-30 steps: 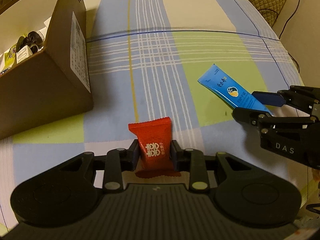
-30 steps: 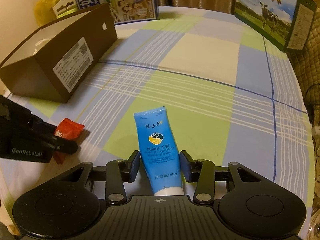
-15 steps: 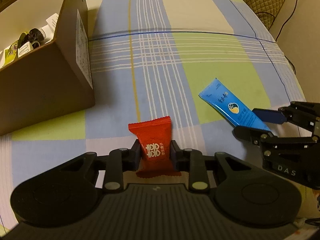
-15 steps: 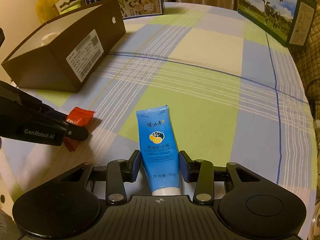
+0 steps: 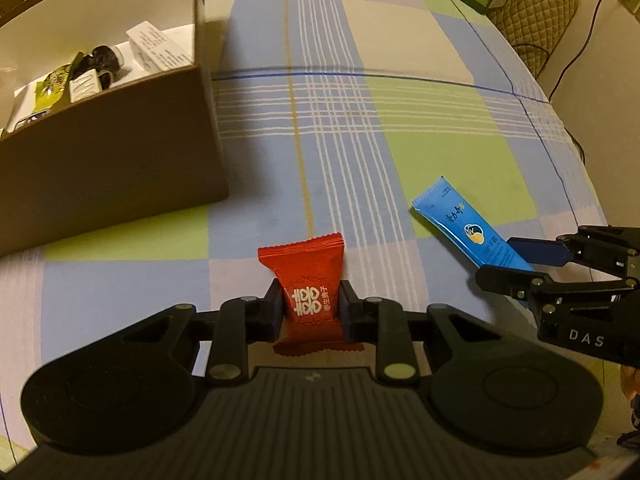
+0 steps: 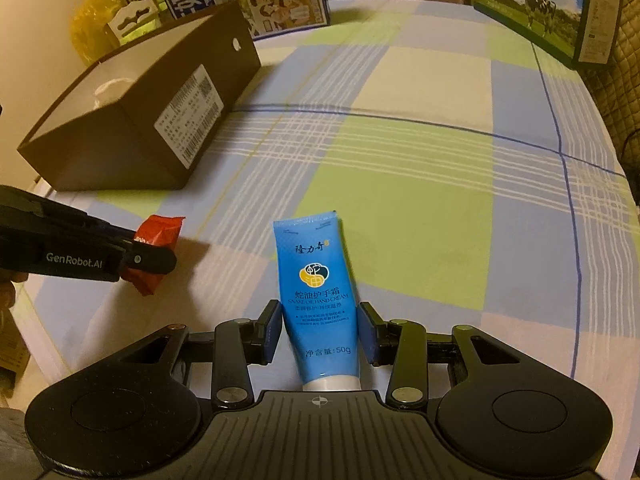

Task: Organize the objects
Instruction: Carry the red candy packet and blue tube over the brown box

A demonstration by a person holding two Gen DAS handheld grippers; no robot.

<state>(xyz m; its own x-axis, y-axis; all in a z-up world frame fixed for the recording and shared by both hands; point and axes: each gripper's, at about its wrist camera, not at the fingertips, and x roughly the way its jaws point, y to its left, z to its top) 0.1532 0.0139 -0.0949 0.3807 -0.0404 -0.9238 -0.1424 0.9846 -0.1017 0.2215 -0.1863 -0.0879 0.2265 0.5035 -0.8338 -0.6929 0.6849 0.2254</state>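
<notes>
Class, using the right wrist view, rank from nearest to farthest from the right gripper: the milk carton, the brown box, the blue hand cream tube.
1. Blue hand cream tube, between the right gripper fingers.
2. Brown box, left.
3. Milk carton, far right.

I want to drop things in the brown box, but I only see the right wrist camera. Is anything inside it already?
Observer: Yes. The left wrist view shows a white carton, a dark item and a green packet inside the brown box.
Operator: My right gripper has the blue tube. Is the red candy held too?
Observer: Yes, the left gripper has a pad pressed on each side of the red candy.
</notes>
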